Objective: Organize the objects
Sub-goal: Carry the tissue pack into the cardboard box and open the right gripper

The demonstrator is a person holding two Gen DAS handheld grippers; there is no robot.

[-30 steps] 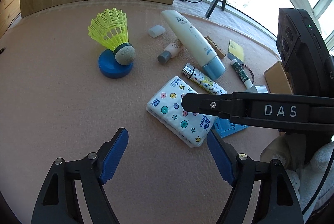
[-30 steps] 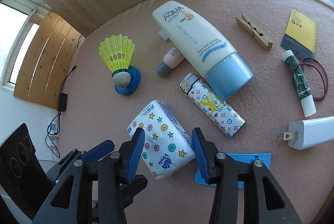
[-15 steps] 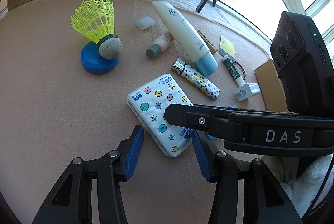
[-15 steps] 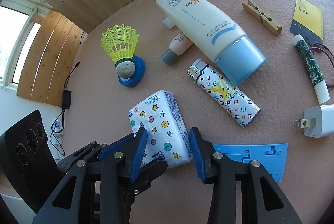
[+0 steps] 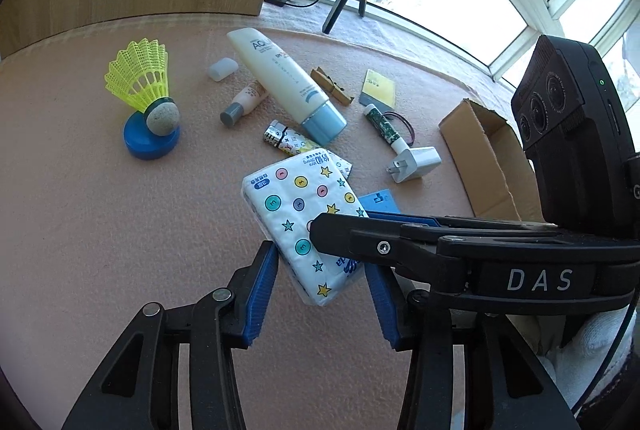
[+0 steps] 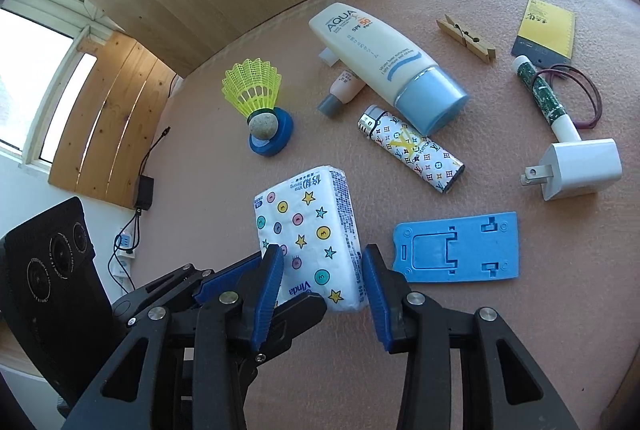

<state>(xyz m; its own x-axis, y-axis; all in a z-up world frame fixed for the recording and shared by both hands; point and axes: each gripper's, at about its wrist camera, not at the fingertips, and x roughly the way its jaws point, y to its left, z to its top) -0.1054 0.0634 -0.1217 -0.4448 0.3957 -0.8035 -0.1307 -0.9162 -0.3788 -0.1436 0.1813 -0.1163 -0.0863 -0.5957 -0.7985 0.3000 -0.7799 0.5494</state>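
Tissue pack (image 6: 312, 230) now lifted, both jaws gripping

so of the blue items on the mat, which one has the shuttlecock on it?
The round blue cap left of the small bottle: the yellow shuttlecock rests on it. The flat blue stand carries nothing.

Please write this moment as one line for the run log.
left gripper: shut on tissue pack | right gripper: shut on tissue pack | pack: tilted, lifted | cardboard box: open

left claw (image 5: 320, 294) narrowed around tissue pack (image 5: 304, 218), pack now tilted up off the mat, right claw (image 6: 322, 286) gripping it
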